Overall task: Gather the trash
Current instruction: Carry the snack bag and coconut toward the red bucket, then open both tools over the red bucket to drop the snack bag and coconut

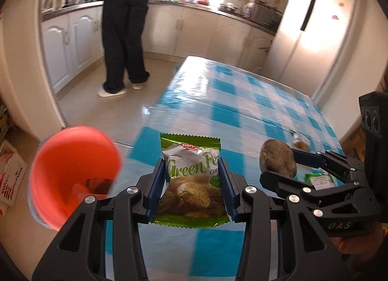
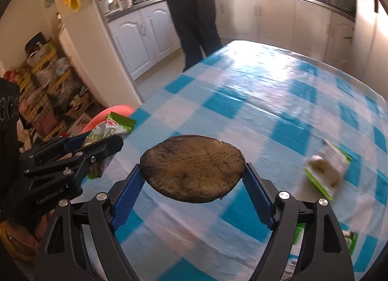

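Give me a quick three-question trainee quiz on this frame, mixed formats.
1. True or false: the left gripper is shut on the green cookie packet.
2. What does the right gripper hold? A) a sponge B) a round brown flat cake C) nothing
3. Fill in: the orange bin stands beside the table, on the ___ side of the left wrist view.

Key: 1 true. 2 B. 3 left; more green packets lie on the blue checked tablecloth.
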{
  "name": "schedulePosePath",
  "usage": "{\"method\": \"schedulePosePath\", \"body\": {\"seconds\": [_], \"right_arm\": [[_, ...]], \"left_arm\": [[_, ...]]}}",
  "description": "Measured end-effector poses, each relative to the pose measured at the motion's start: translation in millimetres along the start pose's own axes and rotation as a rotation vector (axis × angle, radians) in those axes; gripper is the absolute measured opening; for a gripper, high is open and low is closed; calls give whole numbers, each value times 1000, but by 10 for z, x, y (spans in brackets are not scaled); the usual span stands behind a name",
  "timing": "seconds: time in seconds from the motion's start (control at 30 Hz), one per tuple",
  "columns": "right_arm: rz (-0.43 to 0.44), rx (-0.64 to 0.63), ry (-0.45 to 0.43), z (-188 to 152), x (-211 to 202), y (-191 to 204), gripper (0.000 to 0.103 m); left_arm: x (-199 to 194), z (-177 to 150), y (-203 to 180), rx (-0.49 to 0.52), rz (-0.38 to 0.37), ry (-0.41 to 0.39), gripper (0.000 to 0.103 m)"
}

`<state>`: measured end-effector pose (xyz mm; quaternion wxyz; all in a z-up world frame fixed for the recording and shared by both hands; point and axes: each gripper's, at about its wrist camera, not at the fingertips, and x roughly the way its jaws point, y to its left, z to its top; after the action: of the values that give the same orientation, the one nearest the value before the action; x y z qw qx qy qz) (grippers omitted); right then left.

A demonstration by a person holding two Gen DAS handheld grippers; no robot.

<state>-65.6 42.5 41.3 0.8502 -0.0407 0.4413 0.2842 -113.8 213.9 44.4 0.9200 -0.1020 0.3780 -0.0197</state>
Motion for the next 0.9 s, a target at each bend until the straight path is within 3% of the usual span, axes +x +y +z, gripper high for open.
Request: {"method": "schedulePosePath", "body": {"seconds": [0.5, 0.7, 0.9], "right_arm": [[137, -227, 82, 419, 637, 978, 81], [177, -300, 120, 552, 940, 1296, 81], [199, -357, 167, 621, 1260, 1557, 81]], "left_arm": [[-172, -35, 1275, -239, 211, -18, 45], [-55, -101, 1671, -333, 221, 33, 45], [86, -142, 1860, -355, 237, 73, 45]]}}
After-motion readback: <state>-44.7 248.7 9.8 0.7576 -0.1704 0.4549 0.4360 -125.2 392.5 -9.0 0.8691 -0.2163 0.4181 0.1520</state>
